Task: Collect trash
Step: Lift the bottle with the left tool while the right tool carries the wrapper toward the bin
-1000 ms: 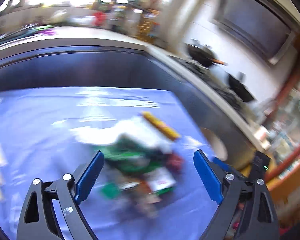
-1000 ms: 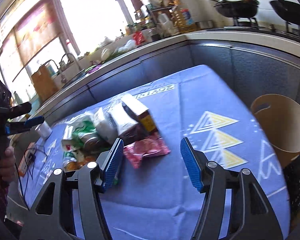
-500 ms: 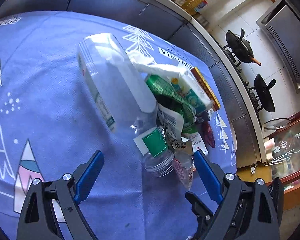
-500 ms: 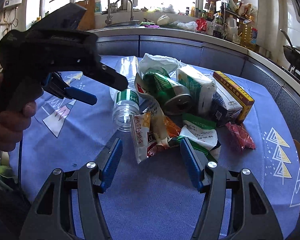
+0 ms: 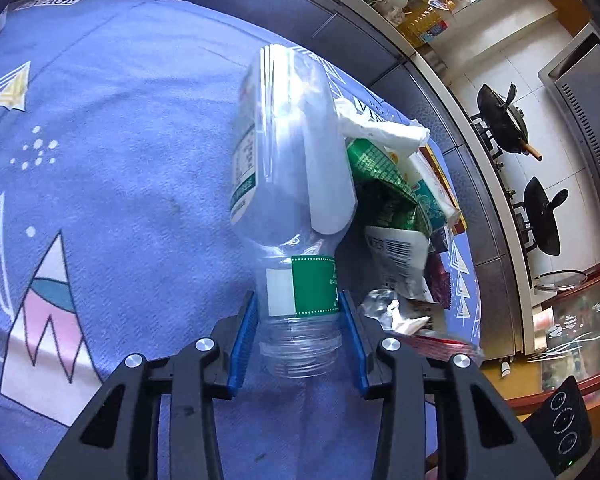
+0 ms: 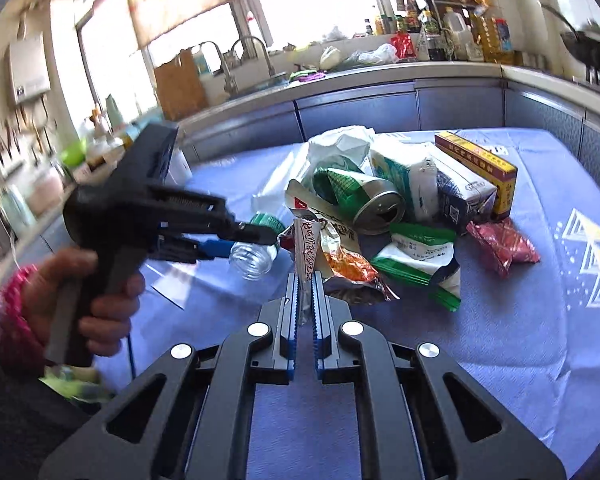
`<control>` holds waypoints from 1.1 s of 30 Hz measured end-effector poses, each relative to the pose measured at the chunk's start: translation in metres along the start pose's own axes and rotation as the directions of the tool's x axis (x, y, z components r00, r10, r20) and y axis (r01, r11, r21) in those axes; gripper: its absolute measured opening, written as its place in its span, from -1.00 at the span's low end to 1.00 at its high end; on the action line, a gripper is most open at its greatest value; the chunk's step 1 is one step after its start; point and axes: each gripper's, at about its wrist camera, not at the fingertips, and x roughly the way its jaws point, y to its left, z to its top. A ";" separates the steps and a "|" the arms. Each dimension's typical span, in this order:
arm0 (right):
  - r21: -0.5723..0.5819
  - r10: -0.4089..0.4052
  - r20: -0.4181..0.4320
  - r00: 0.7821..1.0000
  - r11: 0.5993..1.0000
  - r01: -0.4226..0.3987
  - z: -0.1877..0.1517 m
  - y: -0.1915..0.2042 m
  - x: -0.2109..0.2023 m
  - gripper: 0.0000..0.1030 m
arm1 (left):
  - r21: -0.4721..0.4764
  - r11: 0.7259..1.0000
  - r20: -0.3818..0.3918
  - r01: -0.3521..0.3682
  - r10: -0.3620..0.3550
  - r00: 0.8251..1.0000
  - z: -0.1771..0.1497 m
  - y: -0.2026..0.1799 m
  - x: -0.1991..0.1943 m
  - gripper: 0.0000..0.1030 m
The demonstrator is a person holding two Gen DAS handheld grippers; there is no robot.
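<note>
While its blue-padded jaws have just been closing, the left gripper (image 5: 300, 336) now clamps the neck of a clear, capless plastic bottle with a green-and-white label (image 5: 288, 184), both pads pressed against the neck just below the label band and the threaded mouth pointing back toward the camera. That bottle lies on a blue cloth printed with triangles and small dots (image 5: 112, 168), its body touching the edge of a trash heap. From the right wrist view, the right gripper (image 6: 305, 292) has likewise just been closing and is pinched together on the upright end of a crinkled silver snack wrapper with red lettering (image 6: 307, 252). Behind the wrapper sit a dented green drink can on its side (image 6: 356, 196), a green-and-white pouch (image 6: 418, 256), a white-and-blue carton (image 6: 460, 192), a yellow-and-red box (image 6: 480, 164) and a dark red packet (image 6: 502, 246). A hand (image 6: 80, 292) in a pink sleeve grips the left tool's handle.
</note>
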 end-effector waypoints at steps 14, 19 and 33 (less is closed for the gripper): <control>0.614 0.379 0.271 0.885 0.640 -0.462 -0.004 -0.119 -0.001 -0.88 | 0.051 0.998 0.104 0.043 -0.048 0.993 -0.008 0.003 -0.052 -0.21; 0.614 0.348 0.267 0.899 0.657 -0.437 -0.002 -0.125 -0.006 -0.88 | 0.034 0.993 0.200 0.110 -0.115 0.973 -0.001 0.010 -0.086 -0.21; 0.525 0.348 0.160 0.924 0.762 -0.378 0.014 -0.085 0.010 -0.88 | 0.098 0.989 0.235 0.107 -0.128 0.964 0.009 0.004 -0.109 -0.21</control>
